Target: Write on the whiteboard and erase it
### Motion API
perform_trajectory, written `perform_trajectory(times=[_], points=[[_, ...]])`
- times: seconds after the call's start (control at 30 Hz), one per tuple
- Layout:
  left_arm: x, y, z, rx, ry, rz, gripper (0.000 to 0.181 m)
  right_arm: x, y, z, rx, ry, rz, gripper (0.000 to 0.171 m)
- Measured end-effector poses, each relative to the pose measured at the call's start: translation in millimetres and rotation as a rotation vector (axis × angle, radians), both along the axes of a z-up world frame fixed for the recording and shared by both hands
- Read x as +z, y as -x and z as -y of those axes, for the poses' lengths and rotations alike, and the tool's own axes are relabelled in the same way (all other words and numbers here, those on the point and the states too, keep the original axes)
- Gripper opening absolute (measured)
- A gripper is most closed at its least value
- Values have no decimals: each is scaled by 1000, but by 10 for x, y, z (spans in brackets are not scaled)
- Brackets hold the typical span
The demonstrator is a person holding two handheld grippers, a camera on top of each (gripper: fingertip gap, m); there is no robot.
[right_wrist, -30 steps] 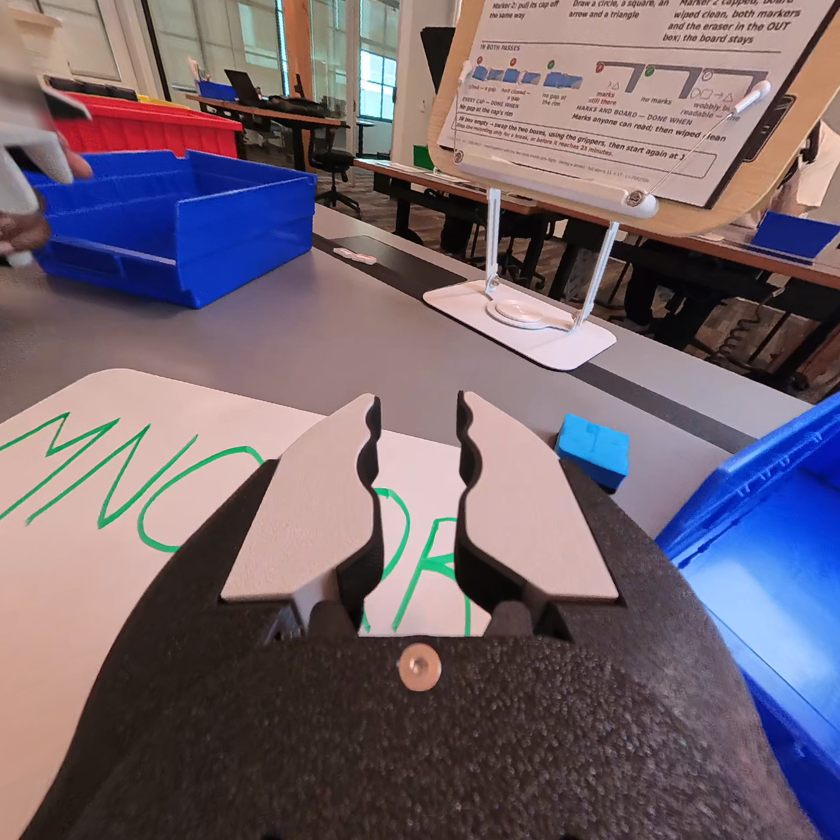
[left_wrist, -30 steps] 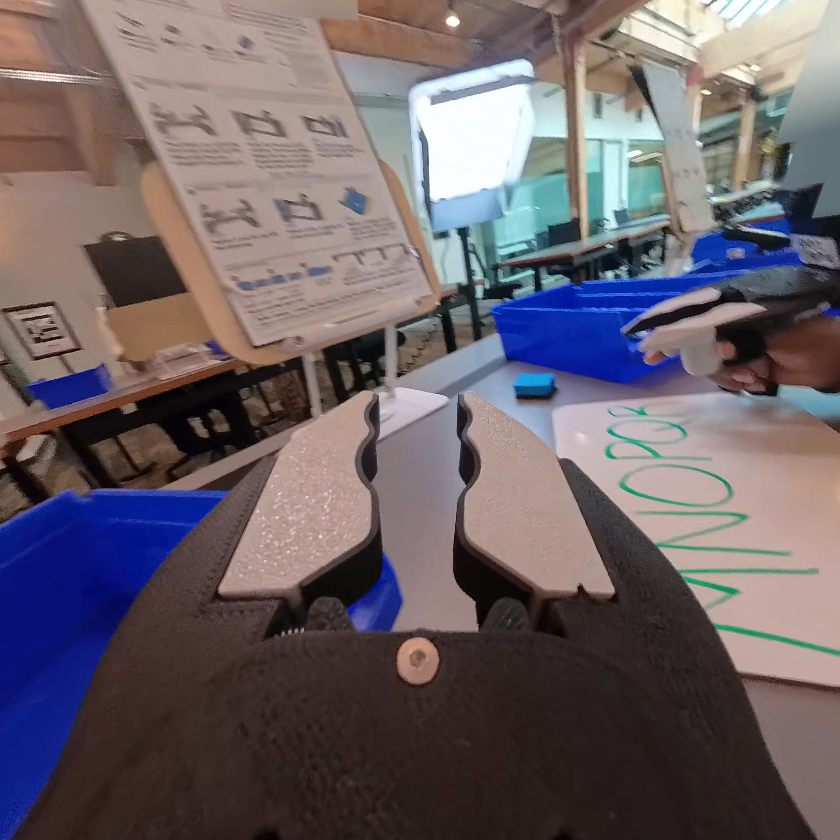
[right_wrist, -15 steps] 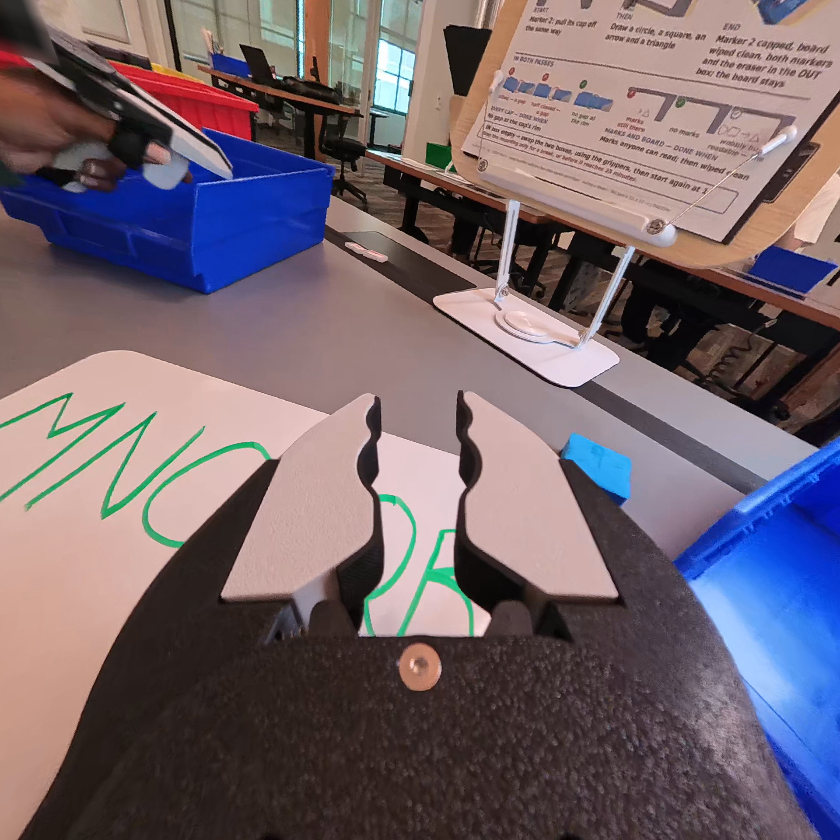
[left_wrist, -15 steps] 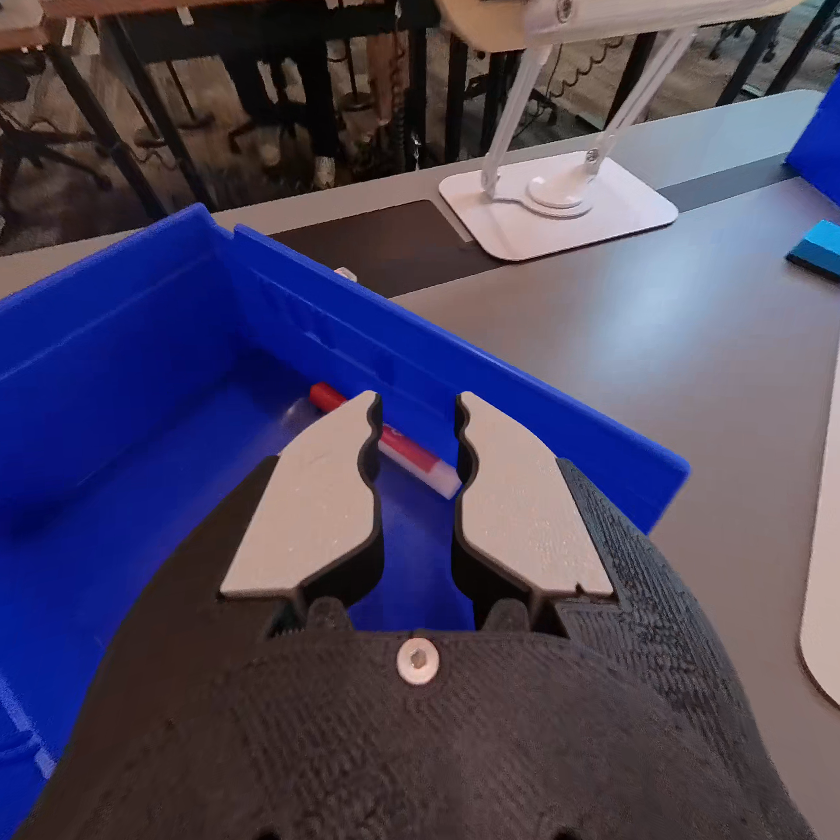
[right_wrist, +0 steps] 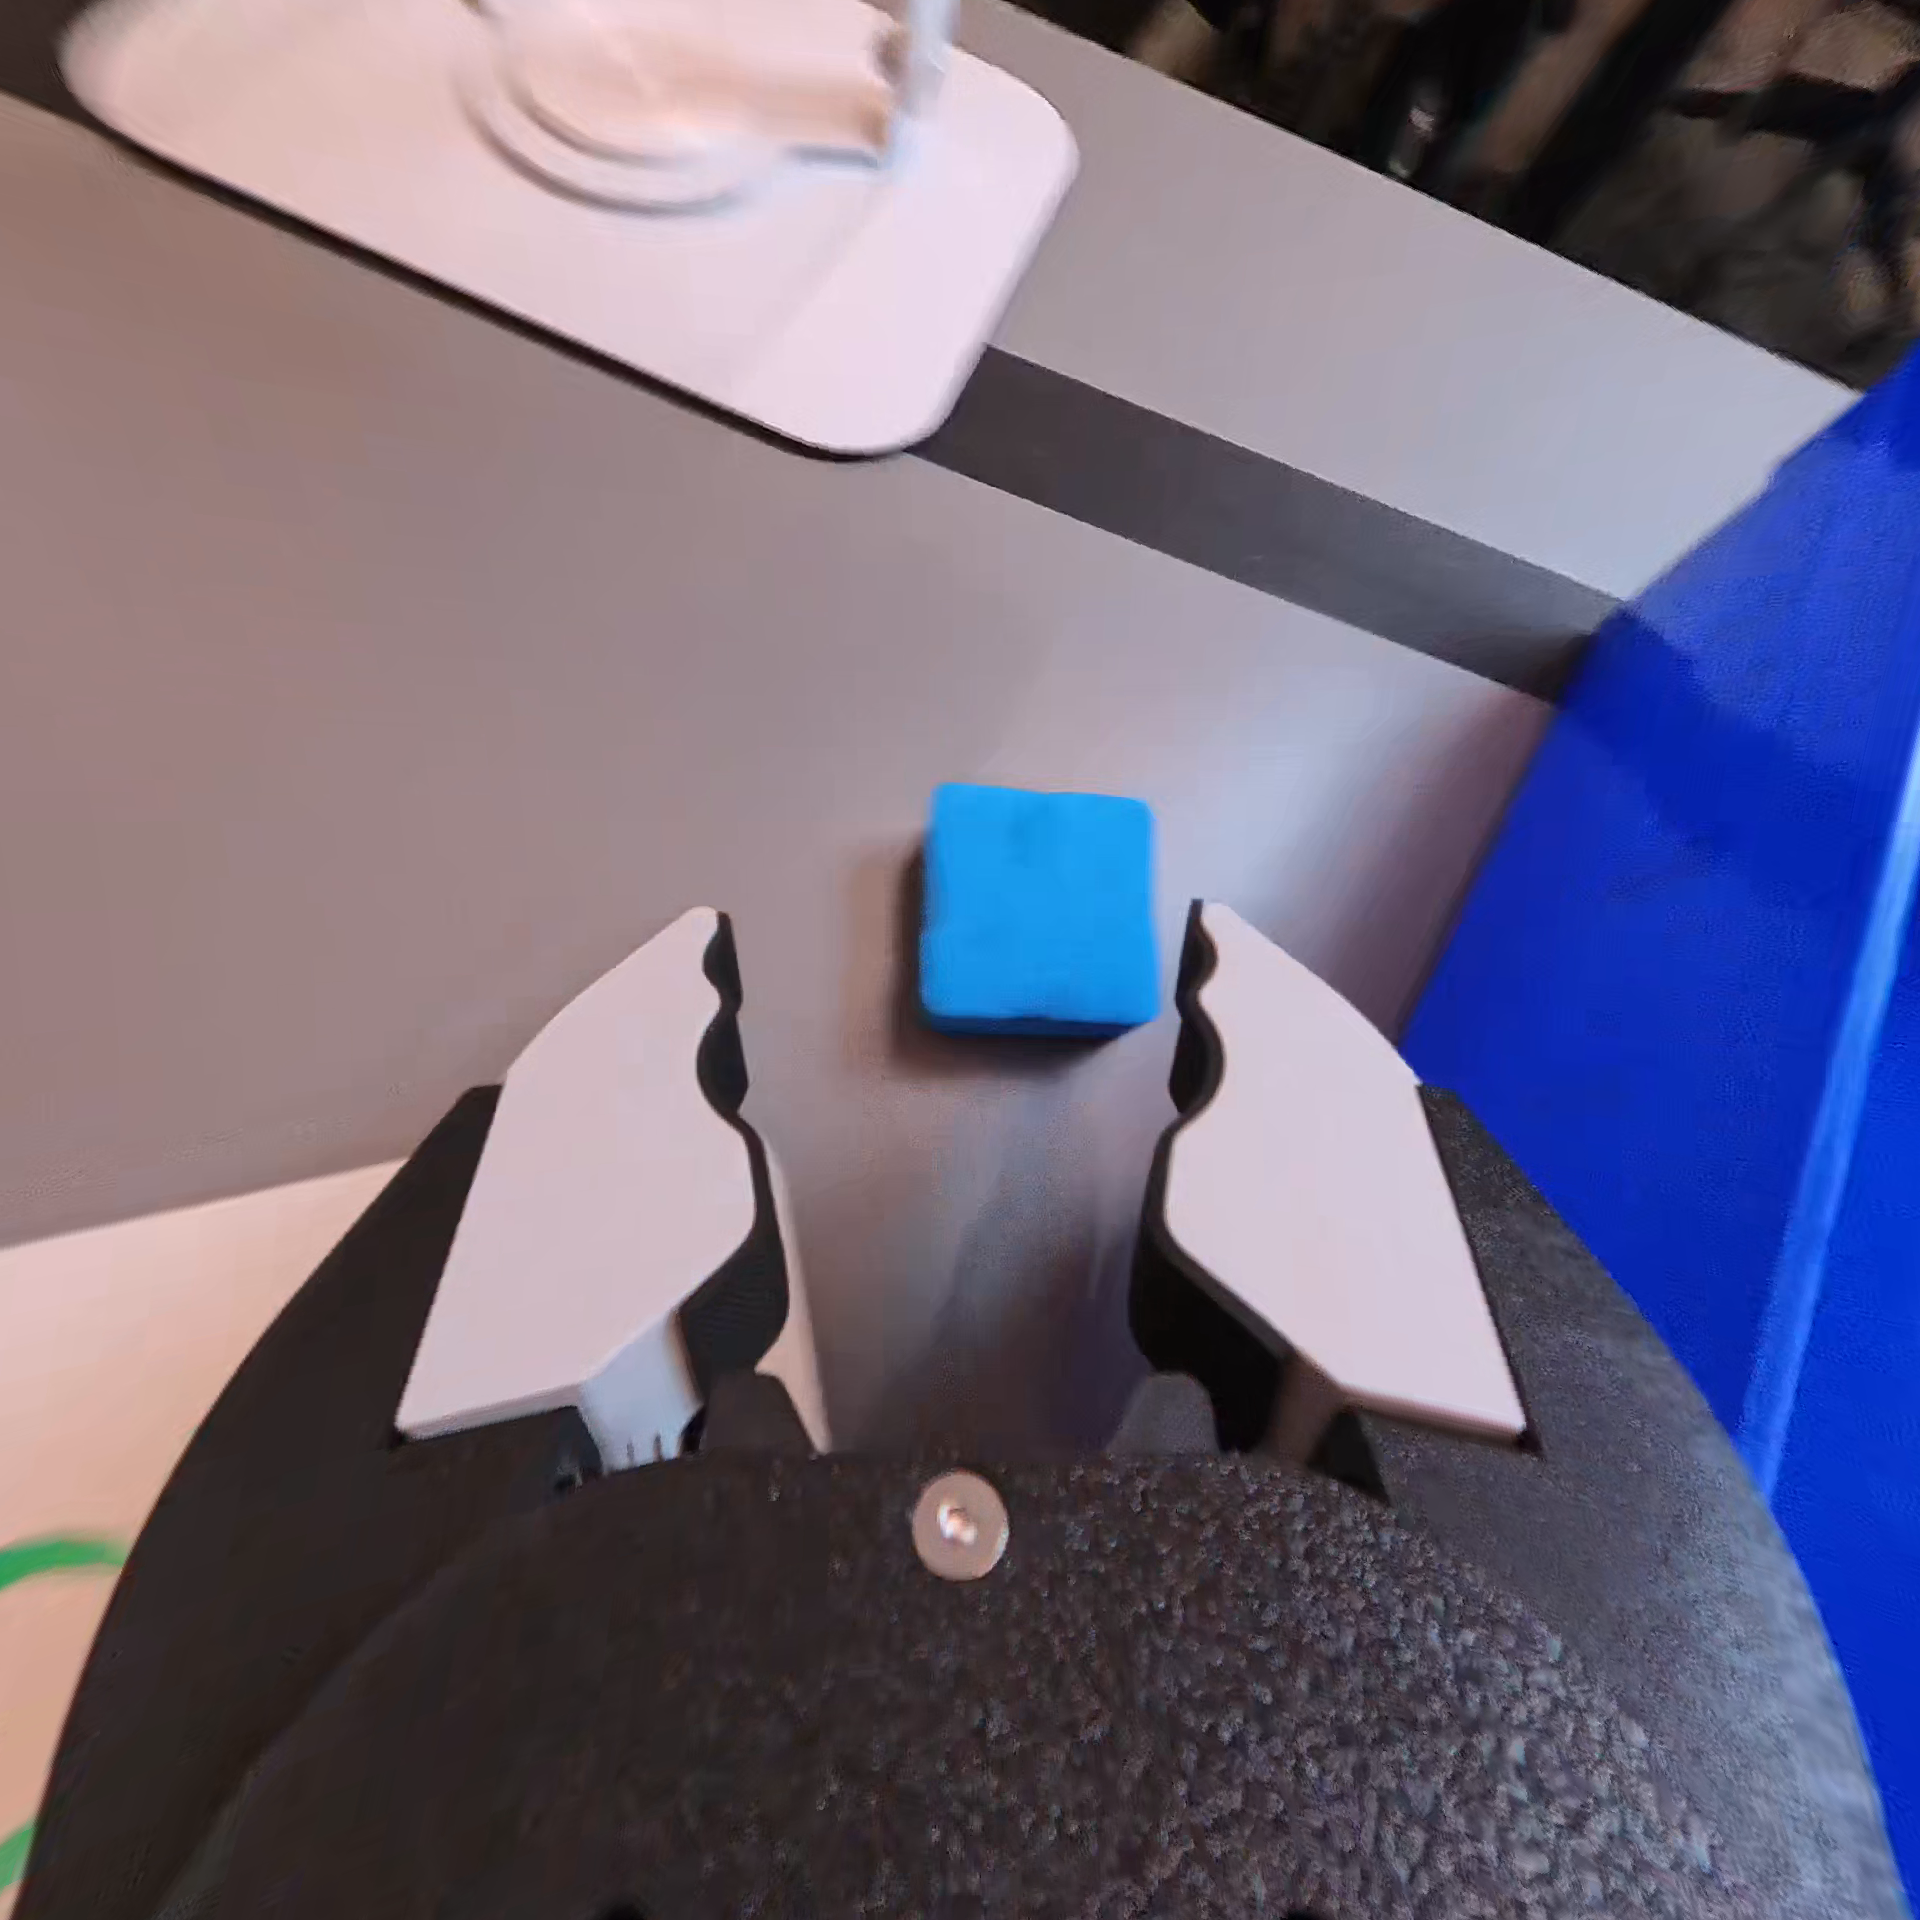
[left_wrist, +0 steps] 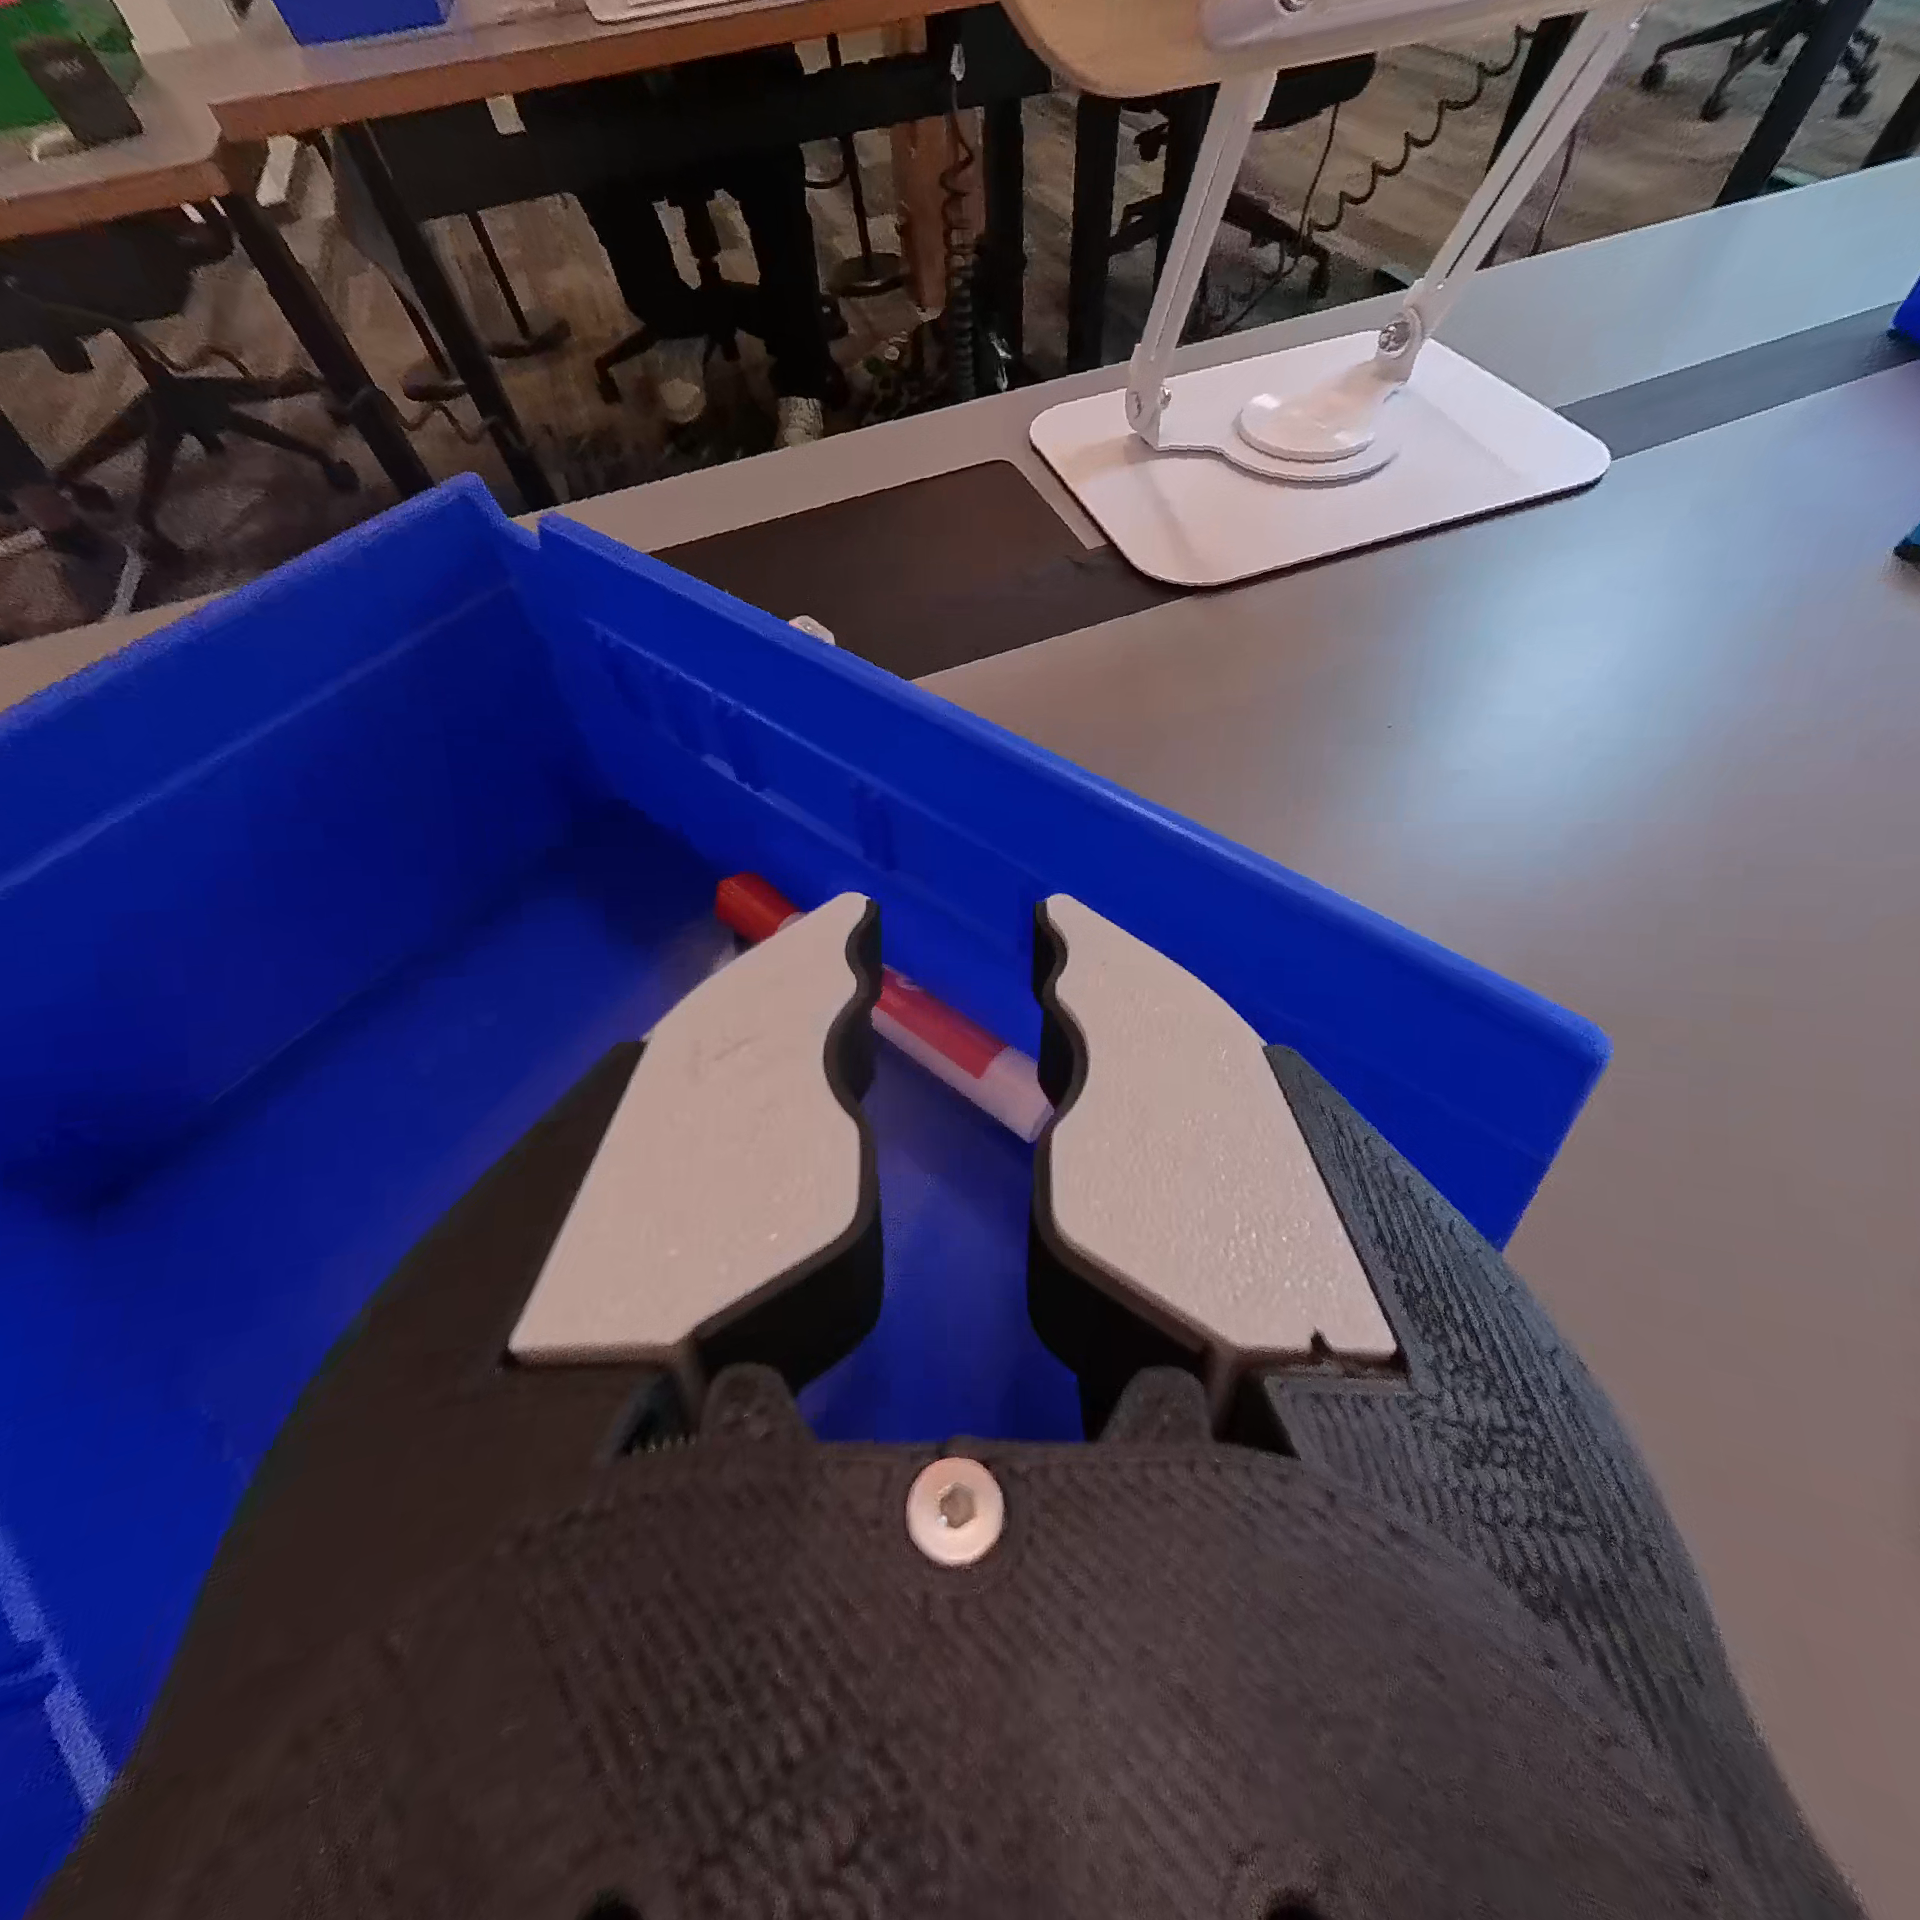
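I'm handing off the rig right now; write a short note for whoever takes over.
Left tongs: open, empty, over the blue bin, above the red marker lying inside.
Right tongs: open wide, empty, lined up on the blue eraser on the grey table.
Whiteboard: green writing on it.
Done: writing.
Left: grasp eraser, wipe the board.

Left gripper narrowly parted; right gripper wide.

The marker is partly hidden behind the left gripper's fingers — its middle only shows. The stand base is blurred; the whiteboard is cut off.
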State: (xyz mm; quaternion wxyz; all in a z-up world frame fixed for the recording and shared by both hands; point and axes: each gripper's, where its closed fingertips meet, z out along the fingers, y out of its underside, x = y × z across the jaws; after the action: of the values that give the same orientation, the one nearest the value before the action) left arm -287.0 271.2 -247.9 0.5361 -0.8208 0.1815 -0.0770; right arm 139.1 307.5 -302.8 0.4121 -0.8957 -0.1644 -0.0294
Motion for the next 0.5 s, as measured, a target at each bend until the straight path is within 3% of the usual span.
perform_trajectory(times=[0.1, 0.23, 0.3, 0.4, 0.5], points=[[65, 10, 80, -11, -35, -25, 27, -103, -171, -178, -72, 54, -2, 82], [113, 35, 136, -30, -56, -24, 27, -252, -95, -120, -2, 181, -38, 53], [169, 4, 165, -46, -76, -17, 27, -240, -80, -120, 35, 182, -14, 51], [413, -163, 299, -114, -185, 13, 25, 48, 177, -77, 203, 65, -80, 51], [660, -448, 555, -234, -300, 43, 24, 448, 556, 316, 450, -25, -159, 51]])
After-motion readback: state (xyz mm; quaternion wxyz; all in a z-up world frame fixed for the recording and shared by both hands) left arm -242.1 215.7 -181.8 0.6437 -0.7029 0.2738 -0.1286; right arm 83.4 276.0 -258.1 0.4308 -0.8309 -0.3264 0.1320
